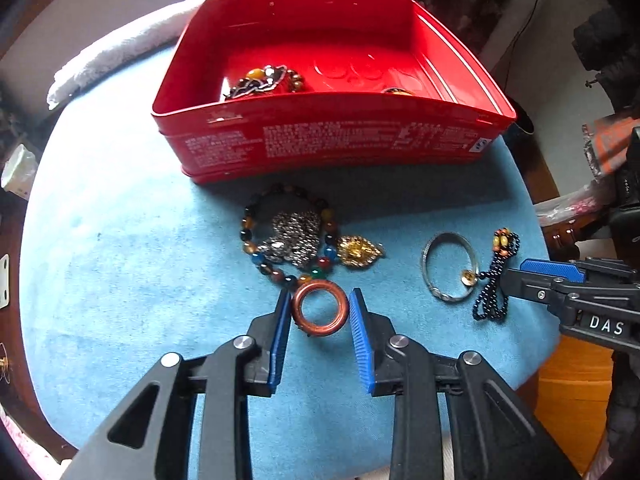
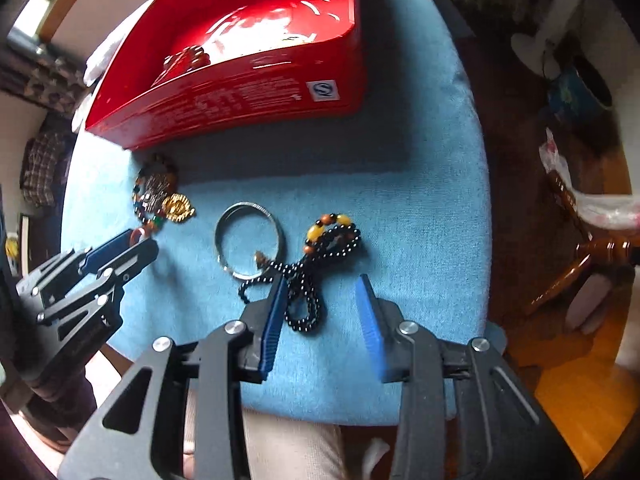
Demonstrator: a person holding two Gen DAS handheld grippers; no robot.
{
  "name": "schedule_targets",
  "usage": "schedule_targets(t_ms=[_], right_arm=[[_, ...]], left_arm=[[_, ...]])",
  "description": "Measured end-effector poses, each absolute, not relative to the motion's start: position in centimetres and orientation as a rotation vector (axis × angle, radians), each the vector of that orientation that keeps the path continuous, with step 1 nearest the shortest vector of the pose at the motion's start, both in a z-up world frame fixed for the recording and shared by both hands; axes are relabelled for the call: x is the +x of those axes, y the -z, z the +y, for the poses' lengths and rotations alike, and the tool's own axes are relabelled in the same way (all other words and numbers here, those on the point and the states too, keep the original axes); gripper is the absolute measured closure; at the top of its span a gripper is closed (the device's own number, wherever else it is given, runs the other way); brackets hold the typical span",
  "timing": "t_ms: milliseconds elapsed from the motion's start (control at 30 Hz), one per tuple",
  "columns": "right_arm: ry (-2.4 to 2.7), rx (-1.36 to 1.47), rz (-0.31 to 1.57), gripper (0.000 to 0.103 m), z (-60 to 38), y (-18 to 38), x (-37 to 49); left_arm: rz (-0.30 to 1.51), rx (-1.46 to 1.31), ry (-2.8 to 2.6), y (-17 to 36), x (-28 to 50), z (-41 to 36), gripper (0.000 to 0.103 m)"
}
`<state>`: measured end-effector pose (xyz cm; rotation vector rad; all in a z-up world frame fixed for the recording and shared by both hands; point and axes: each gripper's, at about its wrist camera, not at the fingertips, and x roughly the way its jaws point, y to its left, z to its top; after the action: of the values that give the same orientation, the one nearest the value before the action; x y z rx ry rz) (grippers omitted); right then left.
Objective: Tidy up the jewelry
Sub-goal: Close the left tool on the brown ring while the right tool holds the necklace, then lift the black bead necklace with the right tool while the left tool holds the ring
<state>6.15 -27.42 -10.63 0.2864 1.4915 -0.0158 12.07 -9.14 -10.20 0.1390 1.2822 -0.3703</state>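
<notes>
- Nearest the left wrist lens, the left gripper [image 1: 320, 312] is seen pointed down at a blue cloth [image 1: 120, 280], its blue pads [image 1: 362, 344] set on either side of a reddish-brown ring [image 1: 319, 312]; the ring is clasped between them, the left pad touching its rim and the right pad at its edge.
- In the right wrist view, the right gripper [image 2: 320, 312] is held released over the same cloth; only its left pad is laid against a black beaded necklace [image 2: 308, 280], and nothing is caught between the fingers.
- The necklace is shown coiled on the cloth, with yellow and orange beads at its far end.
- Just beside the necklace, a silver bangle [image 1: 450, 266] is seen lying flat, a small gold charm at its near rim.
- Just beyond the ring, a multicoloured bead bracelet [image 1: 288, 236] is pictured around a heap of silver chain [image 1: 298, 236], with a gold pendant [image 1: 358, 254] touching its right side.
- Farther back, an open red tin [image 1: 332, 136] is set on the cloth; beaded pieces [image 1: 264, 80] are already gathered in its left part.
- Behind the tin, a white towel [image 1: 132, 48] is draped at the cloth's far left edge.
</notes>
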Motion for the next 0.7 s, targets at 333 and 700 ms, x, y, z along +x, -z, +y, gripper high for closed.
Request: schedule_targets(t_ms=[333,700], right_arm=[[0.042,0.355,1.501,0.069,-27.7,11.1,6.8],[-0.003,0.248,1.482,0.098,-26.1,10.7,7.3]], left_arm=[[1.282,0.107,0.354,10.7,13.2,-8.4,0.074],[1.281,0.101,0.356,10.6,13.6,-8.6,0.074]])
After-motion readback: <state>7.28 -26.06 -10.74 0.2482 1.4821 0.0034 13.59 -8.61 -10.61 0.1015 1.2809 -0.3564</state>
